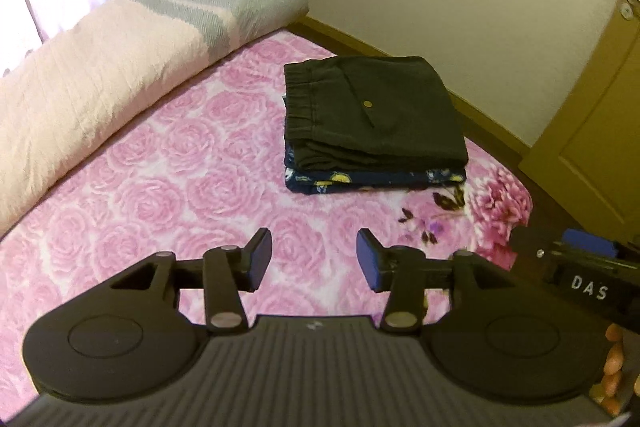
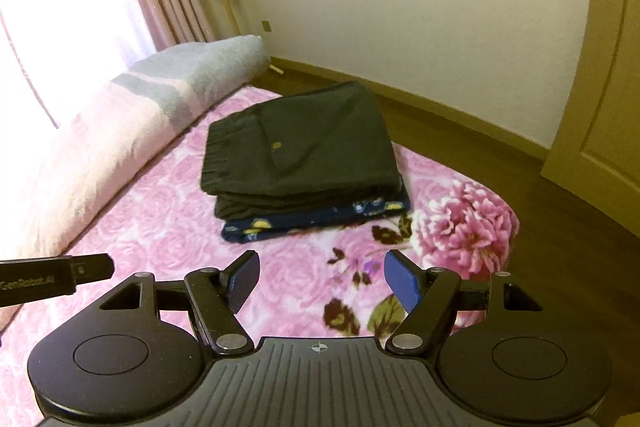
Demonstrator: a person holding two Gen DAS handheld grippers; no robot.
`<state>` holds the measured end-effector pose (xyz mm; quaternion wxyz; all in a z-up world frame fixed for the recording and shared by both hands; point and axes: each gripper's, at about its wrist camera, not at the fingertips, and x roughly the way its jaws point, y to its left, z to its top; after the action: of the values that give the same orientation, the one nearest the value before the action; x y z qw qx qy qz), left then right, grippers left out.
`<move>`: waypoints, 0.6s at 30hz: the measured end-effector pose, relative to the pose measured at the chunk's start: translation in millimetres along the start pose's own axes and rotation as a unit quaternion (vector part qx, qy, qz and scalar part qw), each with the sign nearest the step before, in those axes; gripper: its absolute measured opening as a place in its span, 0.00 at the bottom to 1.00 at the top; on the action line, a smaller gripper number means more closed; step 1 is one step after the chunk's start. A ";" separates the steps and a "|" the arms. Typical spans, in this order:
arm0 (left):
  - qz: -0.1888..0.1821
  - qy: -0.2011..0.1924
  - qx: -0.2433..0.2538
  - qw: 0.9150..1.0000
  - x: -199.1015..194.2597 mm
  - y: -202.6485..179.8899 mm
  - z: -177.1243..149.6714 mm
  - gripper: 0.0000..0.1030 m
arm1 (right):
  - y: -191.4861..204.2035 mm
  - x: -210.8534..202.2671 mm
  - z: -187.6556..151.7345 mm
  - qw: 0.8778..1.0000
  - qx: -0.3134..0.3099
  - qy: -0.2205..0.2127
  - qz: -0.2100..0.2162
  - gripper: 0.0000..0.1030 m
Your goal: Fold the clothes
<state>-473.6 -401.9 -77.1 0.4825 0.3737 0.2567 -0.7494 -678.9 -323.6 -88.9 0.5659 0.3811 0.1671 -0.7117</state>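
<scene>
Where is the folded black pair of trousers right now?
The folded black trousers lie atop a navy floral garment on the pink rose bedspread, right of the rolled quilt.

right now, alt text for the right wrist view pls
Folded black trousers lie on a folded navy floral garment on a pink rose bedspread. The open, empty right claw is in the foreground, a rolled quilt at left.

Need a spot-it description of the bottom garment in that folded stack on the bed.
On the pink rose-print bedspread, near the corner closest to the door, sits one folded stack. The navy floral garment is its bottom layer, under the folded black trousers. Only it shows yellow print along its edge.
</scene>
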 end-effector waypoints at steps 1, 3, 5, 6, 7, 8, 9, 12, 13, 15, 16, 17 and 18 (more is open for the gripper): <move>0.000 -0.003 0.005 1.000 -6.8 -1.7 -3.5 0.42 | 2.5 -6.4 -4.5 1.000 -0.001 -0.001 -0.002 0.70; -0.002 -0.010 0.011 1.000 -19.4 -4.4 -10.4 0.44 | 7.1 -18.4 -12.7 1.000 -0.004 -0.001 -0.004 0.70; -0.004 -0.012 0.013 1.000 -29.1 -6.1 -17.1 0.46 | 10.3 -27.6 -19.2 1.000 -0.006 -0.002 -0.007 0.70; -0.006 -0.012 0.012 1.000 -32.4 -6.9 -19.7 0.46 | 11.9 -32.3 -22.4 1.000 -0.007 -0.003 -0.008 0.70; -0.007 -0.011 0.013 1.000 -35.9 -7.7 -22.4 0.46 | 13.5 -36.9 -25.6 1.000 -0.008 -0.003 -0.010 0.70; -0.007 -0.010 0.015 1.000 -39.1 -8.6 -24.9 0.46 | 14.7 -40.9 -28.3 1.000 -0.009 -0.001 -0.012 0.70; -0.008 -0.010 0.016 1.000 -42.4 -9.5 -27.3 0.46 | 15.7 -44.2 -30.1 1.000 -0.009 0.001 -0.014 0.70; -0.007 -0.007 0.018 1.000 -49.9 -10.0 -32.6 0.46 | 17.7 -52.5 -33.6 1.000 -0.009 0.006 -0.018 0.70; -0.007 -0.006 0.017 1.000 -52.2 -9.8 -34.1 0.46 | 18.3 -54.4 -34.2 1.000 -0.008 0.007 -0.017 0.70; -0.005 -0.003 0.016 1.000 -54.9 -9.5 -36.2 0.46 | 19.9 -58.3 -35.2 1.000 -0.007 0.011 -0.016 0.70; -0.003 -0.001 0.016 1.000 -55.5 -9.7 -37.1 0.46 | 21.0 -59.9 -35.6 1.000 -0.008 0.014 -0.015 0.70; -0.002 0.000 0.016 1.000 -55.5 -10.2 -38.0 0.46 | 21.5 -60.5 -35.5 1.000 -0.009 0.017 -0.015 0.70; 0.000 0.001 0.016 1.000 -55.5 -10.6 -39.0 0.46 | 22.4 -60.9 -35.5 1.000 -0.010 0.020 -0.016 0.70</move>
<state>-457.0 -339.1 -55.0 0.4760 0.3820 0.2456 -0.7531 -641.3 -265.3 -63.3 0.5551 0.3870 0.1913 -0.7110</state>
